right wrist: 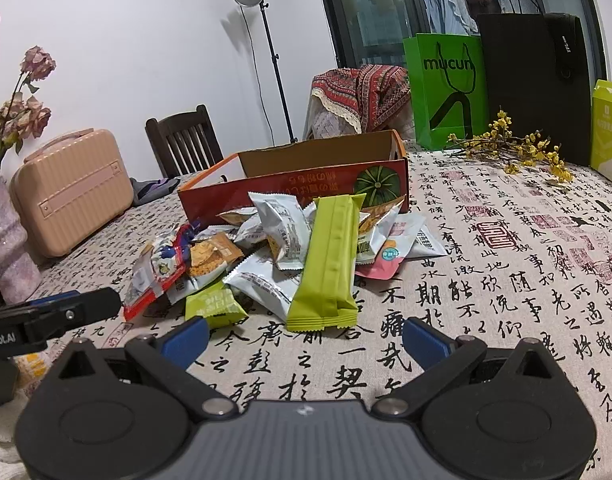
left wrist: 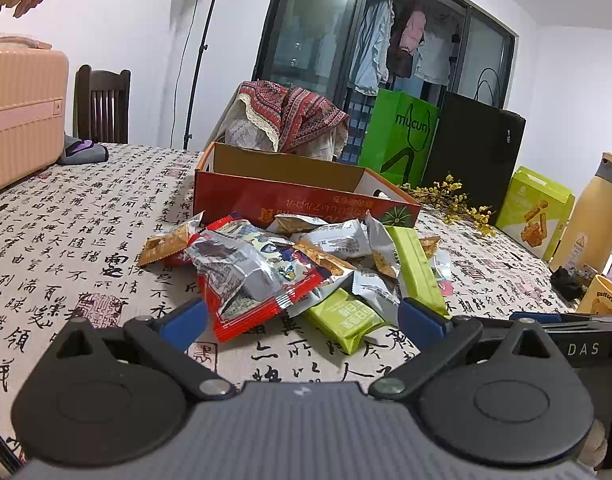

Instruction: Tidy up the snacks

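Hovering with jaws apart and empty, the left gripper (left wrist: 302,320) and right gripper (right wrist: 306,334) face one snack pile (right wrist: 290,248), two green bars (right wrist: 327,264) among it, before one red box (right wrist: 302,184).

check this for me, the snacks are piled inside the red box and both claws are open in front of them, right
Not quite. The snacks are piled on the tablecloth in front of the red box, not inside it, as the right wrist view shows. Both the left claw and right claw are indeed open in front of them.

Glossy foil snack wrappers (left wrist: 266,268), matt cardboard box (left wrist: 290,196), woven tablecloth (left wrist: 66,248).
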